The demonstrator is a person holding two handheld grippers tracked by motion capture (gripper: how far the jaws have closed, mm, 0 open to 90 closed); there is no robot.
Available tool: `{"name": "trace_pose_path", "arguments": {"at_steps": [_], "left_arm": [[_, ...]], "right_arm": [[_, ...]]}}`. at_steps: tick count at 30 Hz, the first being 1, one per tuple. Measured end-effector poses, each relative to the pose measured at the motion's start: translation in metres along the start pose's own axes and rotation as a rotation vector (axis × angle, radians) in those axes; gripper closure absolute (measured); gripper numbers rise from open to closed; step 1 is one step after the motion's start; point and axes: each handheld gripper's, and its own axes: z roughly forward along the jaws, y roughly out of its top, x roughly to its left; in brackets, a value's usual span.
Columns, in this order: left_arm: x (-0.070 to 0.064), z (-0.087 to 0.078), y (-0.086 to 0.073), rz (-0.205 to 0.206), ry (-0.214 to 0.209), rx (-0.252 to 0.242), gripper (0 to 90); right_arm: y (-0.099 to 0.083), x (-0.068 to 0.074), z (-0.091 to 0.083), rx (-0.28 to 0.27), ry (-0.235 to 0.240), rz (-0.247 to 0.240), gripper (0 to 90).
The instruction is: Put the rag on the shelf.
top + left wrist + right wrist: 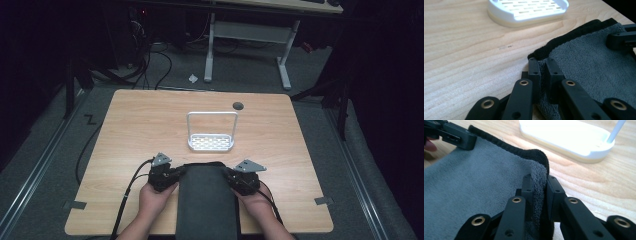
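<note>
Dark grey towel (pixel 206 200) lies flat at the table's (pixel 135 130) near edge, just short of the white rack (pixel 211 132), left gripper (pixel 542 68) and right gripper (pixel 539 185) each clamped on a far corner, seemingly to lift or spread it evenly
</note>
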Motion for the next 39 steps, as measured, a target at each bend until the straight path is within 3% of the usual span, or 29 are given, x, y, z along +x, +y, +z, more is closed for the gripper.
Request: {"name": "trace_pose_path", "arguments": {"at_steps": [7, 13, 15, 25, 39], "left_arm": [[-0.008, -0.018, 0.012, 0.032, 0.016, -0.096, 84.2], [-0.019, -0.027, 0.027, 0.045, 0.009, -0.137, 84.6], [-0.023, -0.028, 0.033, 0.070, 0.021, -0.146, 84.7], [-0.033, -0.039, 0.062, 0.111, 0.022, -0.230, 84.7], [-0.038, -0.055, 0.095, 0.144, 0.031, -0.325, 84.9]], "right_arm": [[0.011, 0.002, -0.011, -0.073, 0.002, -0.008, 79.4], [0.022, -0.002, -0.026, -0.135, 0.009, 0.013, 79.5], [0.025, -0.002, -0.029, -0.147, -0.002, 0.002, 79.5], [0.048, -0.006, -0.047, -0.249, -0.051, -0.030, 79.5], [0.080, -0.008, -0.063, -0.334, -0.099, -0.058, 79.3]]}}
